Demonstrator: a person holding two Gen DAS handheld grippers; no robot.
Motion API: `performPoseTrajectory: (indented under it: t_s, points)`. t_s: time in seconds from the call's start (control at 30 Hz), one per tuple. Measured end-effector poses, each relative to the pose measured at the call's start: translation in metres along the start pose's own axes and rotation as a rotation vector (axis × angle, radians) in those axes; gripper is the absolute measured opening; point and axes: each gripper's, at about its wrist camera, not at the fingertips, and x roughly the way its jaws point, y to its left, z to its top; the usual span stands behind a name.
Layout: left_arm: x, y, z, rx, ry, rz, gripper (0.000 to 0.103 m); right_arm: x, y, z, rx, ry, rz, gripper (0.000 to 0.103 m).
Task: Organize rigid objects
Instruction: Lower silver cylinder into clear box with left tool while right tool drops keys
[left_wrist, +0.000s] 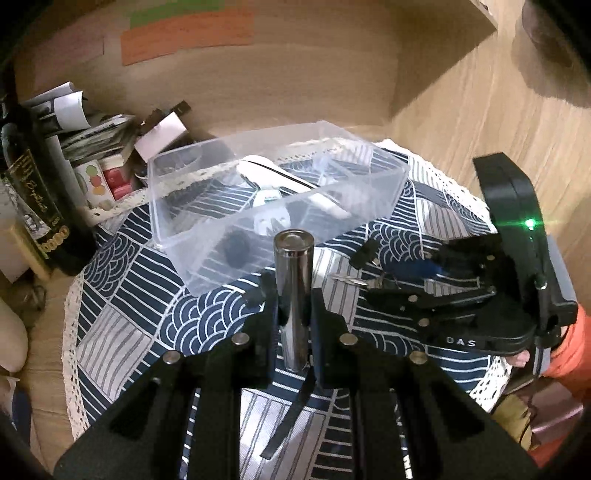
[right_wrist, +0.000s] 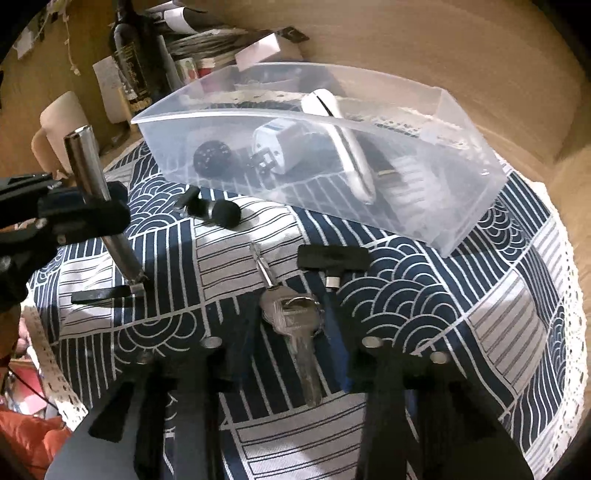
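Observation:
My left gripper (left_wrist: 293, 299) is shut on a shiny metal cylinder (left_wrist: 293, 280), held upright above the patterned cloth; it also shows in the right wrist view (right_wrist: 98, 195), with a black strap hanging from its lower end. A clear plastic bin (left_wrist: 391, 184) stands behind it and holds a white handle, a white plug and a black knob. My right gripper (right_wrist: 291, 332) is open, its fingers on either side of a set of silver keys (right_wrist: 295, 325) lying on the cloth. A black USB adapter (right_wrist: 332, 258) and a black round-headed piece (right_wrist: 218, 210) lie near the bin (right_wrist: 461, 206).
A dark wine bottle (left_wrist: 33, 192) and stacked papers and boxes (left_wrist: 103, 147) crowd the back left. A wooden wall and shelf (left_wrist: 443, 74) rise behind the bin. The round cloth-covered table ends in a lace edge (right_wrist: 569, 350).

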Motion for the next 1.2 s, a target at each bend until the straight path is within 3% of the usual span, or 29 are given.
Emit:
performPoseTrajectory:
  t_s: [0.4,0.43,0.7,0.8,0.87,0.93,1.0,1.13,1.2]
  points:
    - [-0.035,0.006,0.026,-0.018,-0.142,0.016,0.015,-0.050,-0.001,0.001,0.012,-0.163,-0.074,0.026]
    - [-0.039,0.007,0.029,-0.021,-0.154,0.014,0.015,-0.054,-0.001,0.004,0.013,-0.169,-0.063,0.005]
    - [-0.063,0.014,0.049,-0.040,-0.249,0.022,0.015,-0.080,-0.011,0.025,0.027,-0.265,-0.088,0.004]
    - [-0.069,0.018,0.056,-0.046,-0.279,0.028,0.015,-0.081,-0.015,0.023,0.045,-0.249,-0.053,0.004]
    - [-0.072,0.021,0.060,-0.050,-0.295,0.031,0.015,-0.071,-0.017,0.018,0.054,-0.197,-0.058,0.007]
    - [-0.075,0.023,0.065,-0.058,-0.306,0.035,0.015,-0.054,-0.016,0.012,0.053,-0.135,-0.044,0.035]
    - [-0.074,0.026,0.070,-0.069,-0.309,0.034,0.015,-0.037,-0.013,0.005,0.049,-0.084,-0.051,0.050]
    - [-0.069,0.033,0.078,-0.081,-0.311,0.053,0.015,0.002,-0.004,-0.004,0.019,0.019,-0.105,0.050]
    - [-0.067,0.035,0.080,-0.084,-0.308,0.060,0.015,0.006,-0.004,-0.005,0.017,0.000,-0.115,0.051]
